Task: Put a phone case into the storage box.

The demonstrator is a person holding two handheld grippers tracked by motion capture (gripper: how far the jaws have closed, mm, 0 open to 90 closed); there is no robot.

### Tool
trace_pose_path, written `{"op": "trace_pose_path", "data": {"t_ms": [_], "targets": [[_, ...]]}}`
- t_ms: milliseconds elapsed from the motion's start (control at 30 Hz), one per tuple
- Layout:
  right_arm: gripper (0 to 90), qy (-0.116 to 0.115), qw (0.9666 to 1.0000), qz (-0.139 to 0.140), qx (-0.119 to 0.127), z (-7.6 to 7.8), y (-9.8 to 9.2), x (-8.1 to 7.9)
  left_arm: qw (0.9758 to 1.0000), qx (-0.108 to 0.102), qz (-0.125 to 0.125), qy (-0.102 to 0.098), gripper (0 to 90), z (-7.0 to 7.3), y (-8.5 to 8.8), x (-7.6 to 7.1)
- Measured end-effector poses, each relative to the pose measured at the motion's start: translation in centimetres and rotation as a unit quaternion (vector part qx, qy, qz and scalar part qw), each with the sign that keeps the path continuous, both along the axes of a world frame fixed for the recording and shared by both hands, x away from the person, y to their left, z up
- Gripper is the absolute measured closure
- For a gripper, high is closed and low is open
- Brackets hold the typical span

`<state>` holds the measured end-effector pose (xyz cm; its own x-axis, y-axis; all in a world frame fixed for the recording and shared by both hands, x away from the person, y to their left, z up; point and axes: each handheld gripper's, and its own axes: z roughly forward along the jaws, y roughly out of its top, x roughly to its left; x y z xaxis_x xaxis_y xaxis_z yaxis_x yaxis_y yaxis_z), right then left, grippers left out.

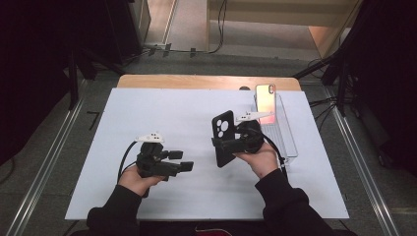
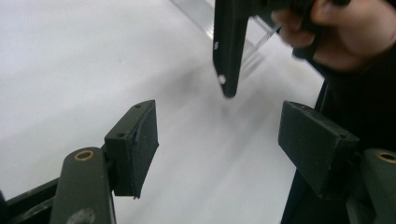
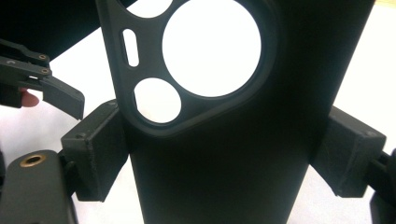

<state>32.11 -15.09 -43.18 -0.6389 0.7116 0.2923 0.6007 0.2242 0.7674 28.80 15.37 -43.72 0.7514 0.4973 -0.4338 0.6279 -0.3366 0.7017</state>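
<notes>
A white-covered table (image 1: 162,108) carries a clear tray (image 1: 287,137), seemingly under a phone (image 1: 266,97).

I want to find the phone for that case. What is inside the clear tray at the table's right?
A phone leans upright at the far end of the clear tray; the right gripper and black case cover the tray's near left part.

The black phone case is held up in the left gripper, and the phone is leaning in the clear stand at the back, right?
Not quite. The black phone case is held up in the right gripper, not the left; the high view shows it, and the right gripper view shows both pads pressing its sides. The phone does lean in the clear stand.
</notes>
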Motion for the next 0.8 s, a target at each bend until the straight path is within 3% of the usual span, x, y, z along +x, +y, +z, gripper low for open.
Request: {"op": "trace_pose_path", "data": {"t_ms": [467, 800], "targets": [[12.6, 0.000, 0.9999, 0.012, 0.009, 2.0, -2.0, 0.2, 0.9997, 0.025, 0.000, 0.005, 28.6, -1.0, 2.4, -0.9], [12.6, -0.005, 0.9999, 0.006, 0.008, 3.6, -3.8, 0.2, 0.9996, 0.027, 0.007, 0.009, 28.6, -1.5, 3.4, -1.2]]}}
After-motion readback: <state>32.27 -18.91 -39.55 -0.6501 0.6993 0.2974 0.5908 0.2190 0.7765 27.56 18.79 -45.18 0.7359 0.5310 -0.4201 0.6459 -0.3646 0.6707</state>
